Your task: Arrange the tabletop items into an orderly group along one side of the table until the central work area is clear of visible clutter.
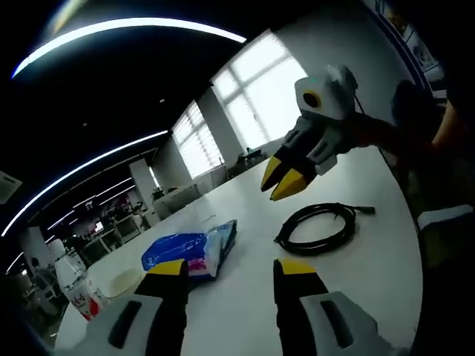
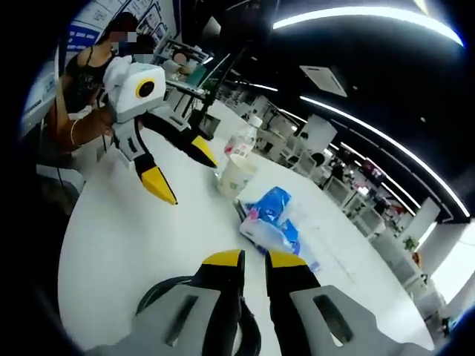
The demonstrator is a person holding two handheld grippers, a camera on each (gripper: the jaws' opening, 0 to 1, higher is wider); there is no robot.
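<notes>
Glossy plastic tissue pack (image 2: pixel 272 216), smooth white table (image 2: pixel 133 230)

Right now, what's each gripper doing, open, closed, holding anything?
Left gripper: open, holding nothing, above the white table.
Right gripper: jaws nearly together over the black cable, nothing seen between them.

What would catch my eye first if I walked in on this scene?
Probably the two hand-held grippers with yellow-tipped fingers hanging above the white table: the right gripper nearly closed over a coiled black cable, the left gripper spread wide. Next, the blue and pink tissue pack in the middle of the table, with a paper cup and a bottle just beyond it.
</notes>
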